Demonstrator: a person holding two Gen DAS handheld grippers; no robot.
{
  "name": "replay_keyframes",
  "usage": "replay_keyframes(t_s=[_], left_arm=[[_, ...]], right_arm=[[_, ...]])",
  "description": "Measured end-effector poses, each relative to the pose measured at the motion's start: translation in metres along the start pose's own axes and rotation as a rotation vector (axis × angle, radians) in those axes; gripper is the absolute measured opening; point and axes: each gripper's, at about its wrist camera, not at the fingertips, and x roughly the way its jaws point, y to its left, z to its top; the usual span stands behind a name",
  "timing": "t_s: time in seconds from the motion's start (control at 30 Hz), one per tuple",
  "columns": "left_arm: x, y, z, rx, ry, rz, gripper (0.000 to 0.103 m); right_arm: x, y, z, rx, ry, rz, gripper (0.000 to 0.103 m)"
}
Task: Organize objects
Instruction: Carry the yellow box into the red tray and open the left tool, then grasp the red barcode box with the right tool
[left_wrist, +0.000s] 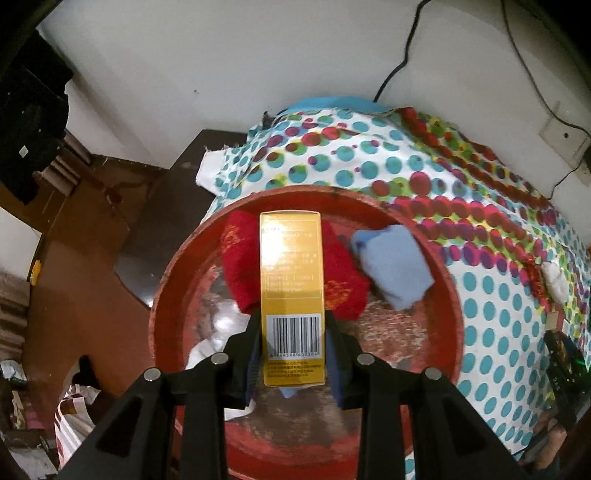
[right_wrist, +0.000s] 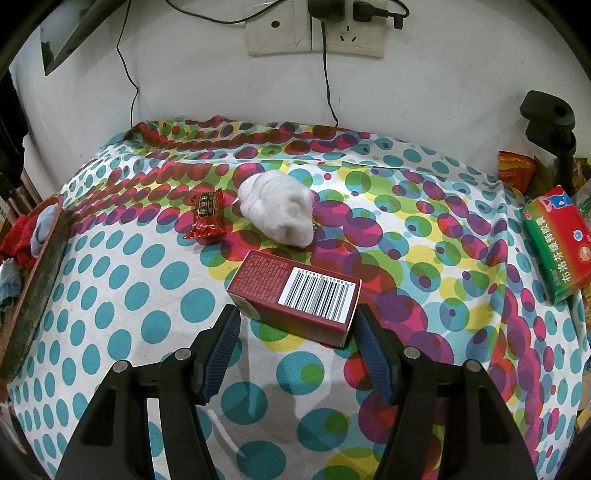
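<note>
At the left of the counter, the left hand-held gripper (left_wrist: 291, 354) pinches a yellow box (left_wrist: 291, 291) by its barcode end, both pads against the box's long sides, and holds it above a round red tray (left_wrist: 448, 295). In the tray lie a red cloth (left_wrist: 343, 280) directly under the box and a light blue cloth (left_wrist: 391, 269) just to its right. The tray rests on the dotted tablecloth (right_wrist: 122, 295), near its left edge.

Further right, a red candy wrapper (right_wrist: 206, 216) lies beside a white crumpled cloth (right_wrist: 279, 210). Just in front of them is a maroon box (right_wrist: 299, 295), barcode upward, flat on the tablecloth. The right hand-held gripper (right_wrist: 295, 343) is spread around the box's near end, with its pads at either side; whether they touch the box cannot be told. At the far right edge sits a green and red box (right_wrist: 557, 243).
</note>
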Motion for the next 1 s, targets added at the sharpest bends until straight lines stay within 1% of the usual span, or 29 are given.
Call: replay_keyframes(t_s=[0.13,0.27,0.37,0.5,0.53,0.6,0.63,0.73,0.83,0.87,0.9,0.97,1.0], left_arm=[[0.006,0.009,-0.002,0.007,0.006,0.014,0.031],[0.011,0.004,-0.003,0.039,0.013,0.017,0.032],[0.016,-0.002,-0.005,0.073,0.027,0.036,0.045],[0.013,-0.01,-0.009,0.132,-0.001,0.088,0.048],[0.011,-0.009,-0.009,0.134,-0.007,0.091,0.048],[0.007,-0.007,-0.01,0.122,-0.014,0.08,0.048],[0.004,-0.005,-0.011,0.113,-0.019,0.064,0.048],[-0.004,-0.002,-0.018,0.1,-0.03,0.048,0.048],[-0.013,-0.003,-0.033,0.102,-0.045,0.022,0.048],[-0.015,-0.005,-0.036,0.104,-0.053,0.018,0.048],[-0.017,-0.006,-0.041,0.106,-0.059,0.015,0.048],[-0.022,-0.008,-0.054,0.111,-0.064,0.003,0.048],[-0.024,-0.011,-0.063,0.116,-0.068,-0.015,0.048]], right_arm=[[0.0,-0.001,-0.001,-0.003,0.001,-0.003,0.062],[0.001,0.003,0.0,-0.005,0.001,-0.006,0.062],[0.0,0.0,-0.003,-0.012,0.002,-0.014,0.062],[-0.001,-0.005,-0.004,-0.016,0.004,-0.018,0.062],[0.001,0.003,-0.001,-0.015,0.003,-0.017,0.062],[0.0,0.001,-0.001,-0.016,0.004,-0.018,0.062],[0.001,0.003,0.0,-0.016,0.004,-0.018,0.062],[0.003,0.013,0.004,-0.016,0.004,-0.018,0.062],[0.001,0.008,0.002,-0.007,-0.001,-0.021,0.055],[0.0,0.007,0.003,-0.002,-0.005,-0.02,0.049],[-0.002,0.002,0.002,0.008,-0.009,-0.015,0.045],[-0.003,-0.005,0.001,0.019,-0.012,-0.005,0.043],[-0.004,-0.008,0.0,0.022,-0.013,-0.005,0.041]])
